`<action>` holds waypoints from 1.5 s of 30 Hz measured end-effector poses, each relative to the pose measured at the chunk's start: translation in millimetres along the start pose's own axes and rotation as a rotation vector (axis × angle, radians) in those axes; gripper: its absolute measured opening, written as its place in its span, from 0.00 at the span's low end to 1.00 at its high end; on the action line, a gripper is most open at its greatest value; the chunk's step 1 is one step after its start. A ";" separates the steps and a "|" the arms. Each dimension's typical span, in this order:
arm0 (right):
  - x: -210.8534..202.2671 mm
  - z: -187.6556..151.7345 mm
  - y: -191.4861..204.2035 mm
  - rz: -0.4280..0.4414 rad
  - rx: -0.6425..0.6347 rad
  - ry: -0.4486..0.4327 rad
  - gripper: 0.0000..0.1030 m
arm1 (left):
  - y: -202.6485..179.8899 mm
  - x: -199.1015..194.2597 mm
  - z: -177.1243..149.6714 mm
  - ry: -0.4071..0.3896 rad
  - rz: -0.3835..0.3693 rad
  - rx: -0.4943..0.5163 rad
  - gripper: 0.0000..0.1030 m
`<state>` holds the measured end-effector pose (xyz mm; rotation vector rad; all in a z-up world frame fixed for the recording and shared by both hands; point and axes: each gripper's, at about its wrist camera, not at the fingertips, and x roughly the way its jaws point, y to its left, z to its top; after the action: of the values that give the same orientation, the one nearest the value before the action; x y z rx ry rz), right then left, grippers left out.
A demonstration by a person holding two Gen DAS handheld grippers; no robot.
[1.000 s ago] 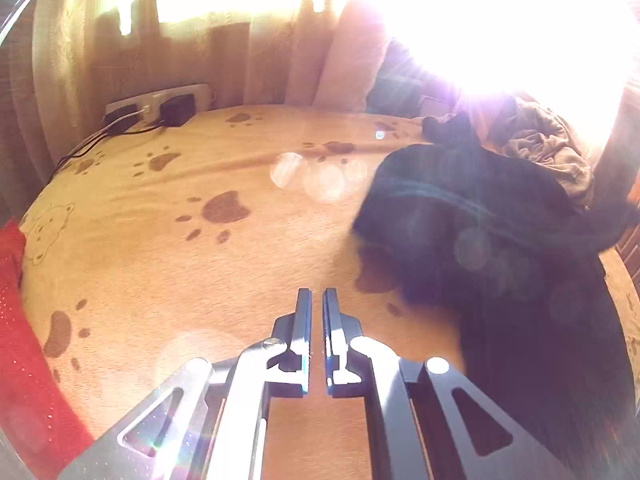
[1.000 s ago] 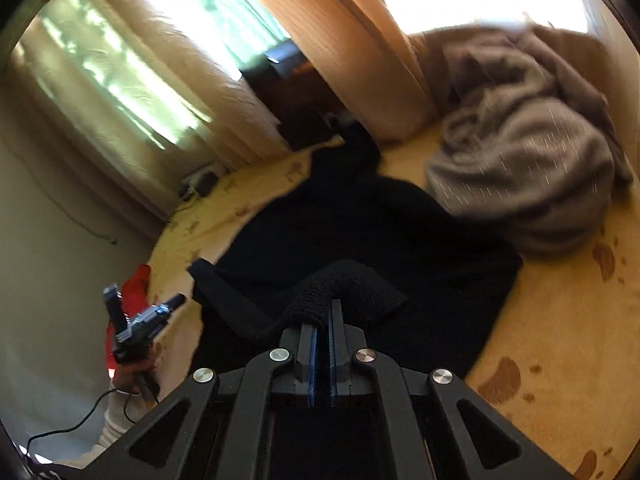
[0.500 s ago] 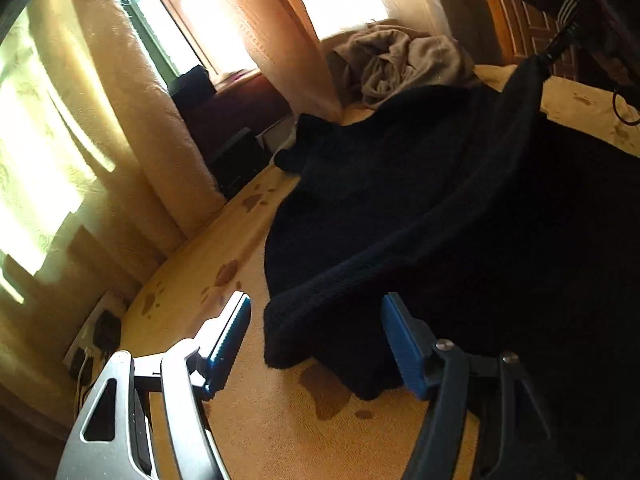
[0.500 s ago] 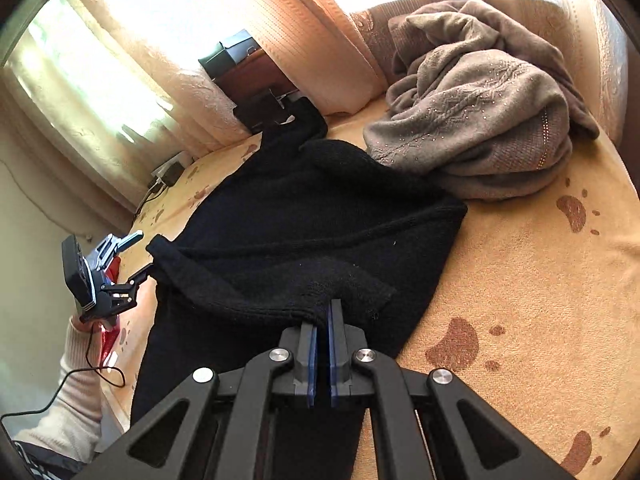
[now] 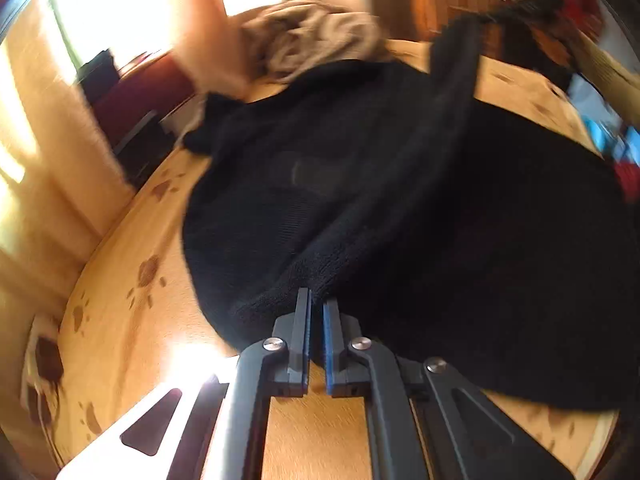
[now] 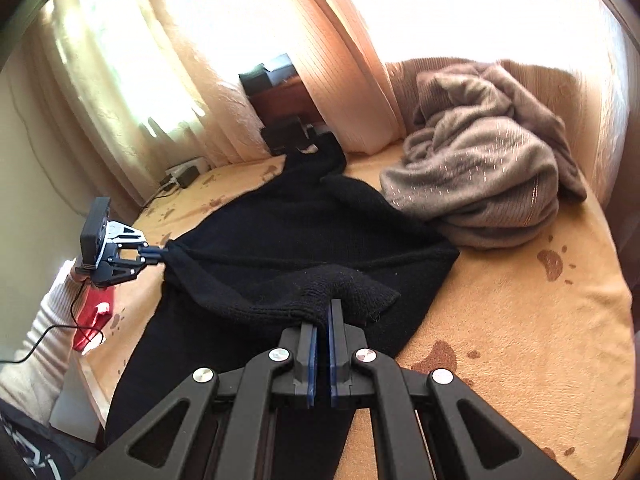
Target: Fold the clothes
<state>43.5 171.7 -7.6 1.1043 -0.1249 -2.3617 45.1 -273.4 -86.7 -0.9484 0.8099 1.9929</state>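
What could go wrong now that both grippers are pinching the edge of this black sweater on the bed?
The left gripper and right gripper each pinch only a small bit of the black sweater hem, so the knit could slip out during the lift. The sweater's far side lies against the gray sweater, so a fold that way could drag or cover it.

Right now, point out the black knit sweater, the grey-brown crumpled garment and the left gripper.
black knit sweater (image 6: 312, 232), right wrist view, flat body panel
grey-brown crumpled garment (image 6: 480, 172), right wrist view, middle of heap
left gripper (image 6: 154, 255), right wrist view, between fingers
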 end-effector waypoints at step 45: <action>146.6 -7.6 10.2 -0.267 -0.308 0.115 0.10 | 82.8 -18.9 -32.6 -0.159 0.198 -0.411 0.78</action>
<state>-24.2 91.2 -110.6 1.1561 0.4386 -2.4299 -5.3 -347.3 -70.6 -0.9473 0.4245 2.4312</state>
